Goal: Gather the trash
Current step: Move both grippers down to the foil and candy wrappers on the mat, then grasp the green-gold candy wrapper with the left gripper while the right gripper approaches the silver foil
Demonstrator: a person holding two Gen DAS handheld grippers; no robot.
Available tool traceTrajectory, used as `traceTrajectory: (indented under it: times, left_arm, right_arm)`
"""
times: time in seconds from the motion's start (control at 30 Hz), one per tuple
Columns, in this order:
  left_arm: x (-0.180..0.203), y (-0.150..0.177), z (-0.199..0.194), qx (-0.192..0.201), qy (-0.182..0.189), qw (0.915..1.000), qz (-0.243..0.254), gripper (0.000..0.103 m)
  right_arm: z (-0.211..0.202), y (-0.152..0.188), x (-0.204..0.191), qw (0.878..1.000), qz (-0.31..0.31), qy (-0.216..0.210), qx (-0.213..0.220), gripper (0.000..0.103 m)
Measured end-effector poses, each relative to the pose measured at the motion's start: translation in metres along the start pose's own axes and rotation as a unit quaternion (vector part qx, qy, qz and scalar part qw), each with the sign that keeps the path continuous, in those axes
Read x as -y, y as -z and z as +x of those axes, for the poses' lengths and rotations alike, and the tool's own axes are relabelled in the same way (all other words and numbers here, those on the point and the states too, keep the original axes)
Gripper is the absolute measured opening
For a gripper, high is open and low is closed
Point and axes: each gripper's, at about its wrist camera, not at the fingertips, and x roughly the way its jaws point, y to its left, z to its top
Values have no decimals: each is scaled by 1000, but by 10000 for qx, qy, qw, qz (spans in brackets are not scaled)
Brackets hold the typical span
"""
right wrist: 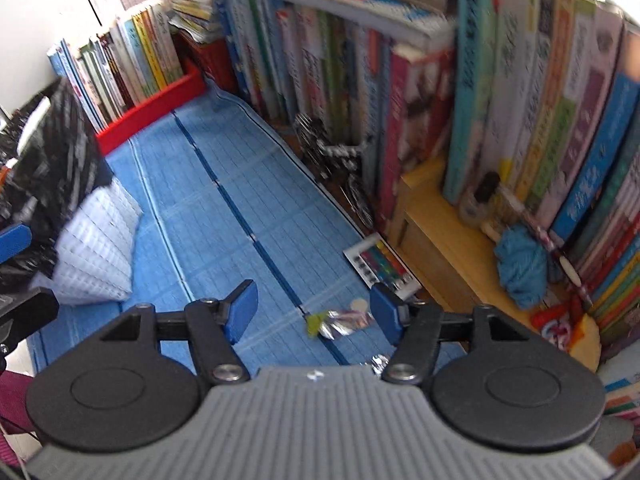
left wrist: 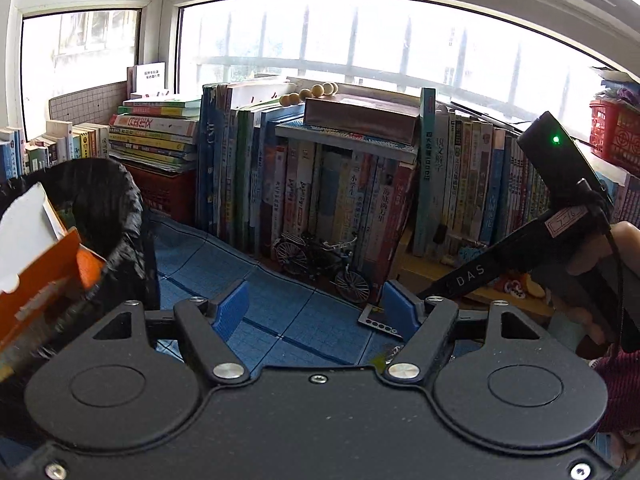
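A crumpled silver foil wrapper (right wrist: 342, 322) with a yellow corner lies on the blue mat (right wrist: 224, 216), just ahead of and between the fingers of my right gripper (right wrist: 314, 314), which is open and empty. A second silver scrap (right wrist: 378, 360) lies closer in, by the right finger. At the left stands a white bin (right wrist: 96, 256) lined with a black bag (right wrist: 52, 160). In the left wrist view my left gripper (left wrist: 316, 314) is open and empty, beside the black bag (left wrist: 104, 208), which holds an orange and white carton (left wrist: 40, 268).
Rows of upright books (left wrist: 352, 184) line the back. A toy bicycle (left wrist: 320, 260), a colour card (right wrist: 380, 266) and a yellow wooden box (right wrist: 432, 240) with a blue yarn ball (right wrist: 520, 268) sit along them. A red tray (right wrist: 152, 108) holds books at far left.
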Motion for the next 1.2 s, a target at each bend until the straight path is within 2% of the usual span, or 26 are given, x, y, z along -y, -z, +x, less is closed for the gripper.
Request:
traceTrajectory:
  times: [0.13,0.3,0.53,0.67,0.77,0.9,1.03,1.2]
  left_arm:
    - [7,27,23,-281,95,9996,-13,72]
    - [19,52,55,-402,401,9980,277,72]
    - [31,79,116,-1034,568,9925,317,72]
    - [38,89,151,-1492,508,9873,220,67]
    - [40,91,168,-1564,448,9866,110,64]
    - [46,90,181,-1519,356,9875,214,60]
    - [49,89,194,-1593,556,9853,279,58]
    - [51,88,205,-1703,547,9835,273,46]
  right_arm:
    - [11,20,14,9998,-55,166,-49,78]
    - [29,40,30,9992,-21,317,-235,79]
    - [49,57,41,9980,-60,349,-520,82]
    - [59,63,50,9970,99,385,-666,83]
    - [67,69,54,9957,163,463,-790,83]
    - [75,73,60,9948,340,382,-876,83]
    - [81,75,63,9935,481,356,-965,83]
    - [86,77,66,9915,620,389,-1076,83]
